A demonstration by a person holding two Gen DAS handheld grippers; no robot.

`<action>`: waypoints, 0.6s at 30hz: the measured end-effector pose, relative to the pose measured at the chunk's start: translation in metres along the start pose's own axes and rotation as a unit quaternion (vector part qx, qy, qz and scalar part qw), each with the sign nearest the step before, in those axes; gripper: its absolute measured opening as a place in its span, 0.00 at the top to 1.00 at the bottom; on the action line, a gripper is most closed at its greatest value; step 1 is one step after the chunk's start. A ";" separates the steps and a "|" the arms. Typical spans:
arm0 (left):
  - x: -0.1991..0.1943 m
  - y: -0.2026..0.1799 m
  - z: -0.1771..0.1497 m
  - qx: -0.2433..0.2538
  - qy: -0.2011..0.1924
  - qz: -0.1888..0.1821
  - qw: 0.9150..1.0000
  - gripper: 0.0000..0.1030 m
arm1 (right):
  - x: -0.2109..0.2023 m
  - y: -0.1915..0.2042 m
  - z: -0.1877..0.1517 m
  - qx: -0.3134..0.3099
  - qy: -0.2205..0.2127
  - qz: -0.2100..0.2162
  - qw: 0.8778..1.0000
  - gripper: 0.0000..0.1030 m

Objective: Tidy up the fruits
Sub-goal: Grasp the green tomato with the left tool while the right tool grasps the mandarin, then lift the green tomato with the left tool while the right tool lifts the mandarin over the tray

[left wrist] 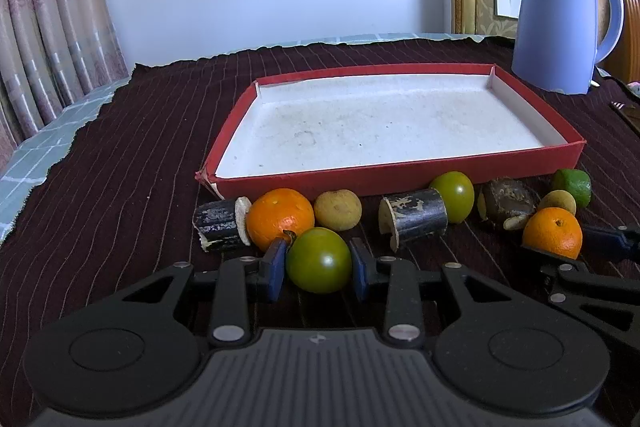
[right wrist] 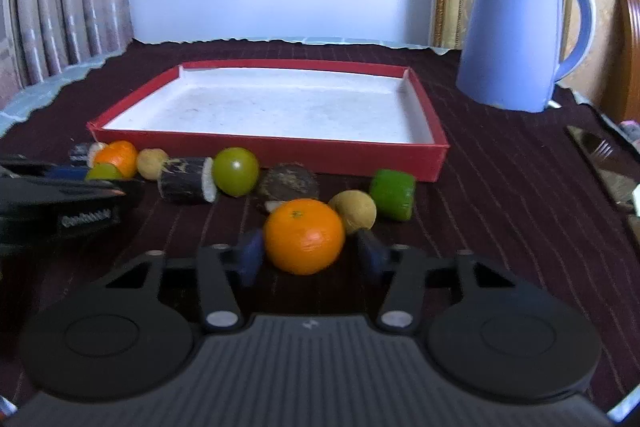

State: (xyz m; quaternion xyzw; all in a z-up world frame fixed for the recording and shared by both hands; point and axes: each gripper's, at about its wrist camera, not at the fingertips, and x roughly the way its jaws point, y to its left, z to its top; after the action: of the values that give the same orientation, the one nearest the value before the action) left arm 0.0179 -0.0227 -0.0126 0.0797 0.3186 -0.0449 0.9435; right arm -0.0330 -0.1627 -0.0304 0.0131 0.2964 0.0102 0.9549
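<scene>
Gripping green fruit (left wrist: pixel 319 259) in left tool (left wrist: pixel 319 269), right tool (right wrist: pixel 310 255) around orange (right wrist: pixel 304 235)

Left gripper (left wrist: pixel 319 265) clamped, right gripper (right wrist: pixel 310 257) narrowed.

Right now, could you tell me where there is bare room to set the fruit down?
The red tray is bare inside, wall to wall. Bare cloth also lies left of it in the left wrist view, and between it and the blue kettle. Fruit crowds the strip along its near wall.

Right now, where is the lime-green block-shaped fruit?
In the right wrist view the lime-green fruit sits on the dark cloth right of centre, just before the red tray near its right corner, with the tan round fruit at its left.
</scene>
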 end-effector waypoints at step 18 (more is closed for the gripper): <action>-0.005 0.008 0.009 -0.015 -0.002 0.007 1.000 0.68 | -0.025 -0.001 0.016 -0.011 -0.035 0.005 0.999 0.61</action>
State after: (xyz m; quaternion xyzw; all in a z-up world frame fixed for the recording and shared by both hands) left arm 0.0200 -0.0161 -0.0016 0.0681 0.3166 -0.0337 0.9455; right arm -0.0450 -0.1651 -0.0031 0.0041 0.2624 0.0179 0.9648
